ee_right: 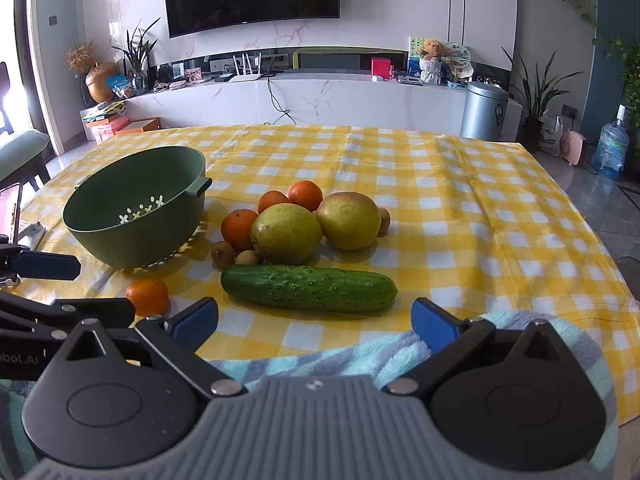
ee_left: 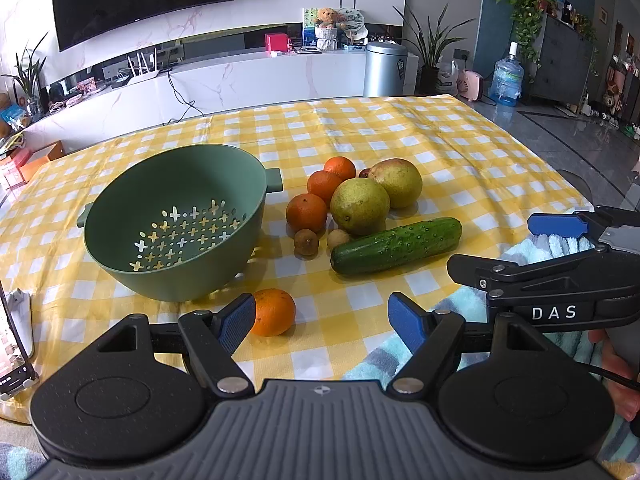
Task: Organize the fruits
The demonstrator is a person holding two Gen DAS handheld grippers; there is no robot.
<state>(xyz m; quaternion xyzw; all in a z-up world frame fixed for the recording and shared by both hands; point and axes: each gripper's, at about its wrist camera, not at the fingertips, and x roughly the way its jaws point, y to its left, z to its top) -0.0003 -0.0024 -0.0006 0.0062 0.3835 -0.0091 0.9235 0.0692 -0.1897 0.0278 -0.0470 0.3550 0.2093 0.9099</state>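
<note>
An empty green colander (ee_left: 176,220) (ee_right: 136,216) stands left of a fruit pile on the yellow checked cloth: three oranges (ee_left: 306,213) (ee_right: 239,228), two yellow-green pears (ee_left: 359,206) (ee_right: 286,234) and small brown longans (ee_left: 306,243) (ee_right: 222,254). A cucumber (ee_left: 396,245) (ee_right: 309,288) lies in front of the pile. One lone orange (ee_left: 274,312) (ee_right: 147,297) sits nearer, beside my left gripper's left finger. My left gripper (ee_left: 322,322) is open and holds nothing. My right gripper (ee_right: 314,326) (ee_left: 516,244) is open too, just short of the cucumber.
A striped blue towel (ee_right: 360,354) (ee_left: 560,246) lies at the near table edge under both grippers. A phone on a stand (ee_left: 12,344) is at the left edge. A hand (ee_left: 616,364) holds the right gripper. The table's right edge drops to the floor.
</note>
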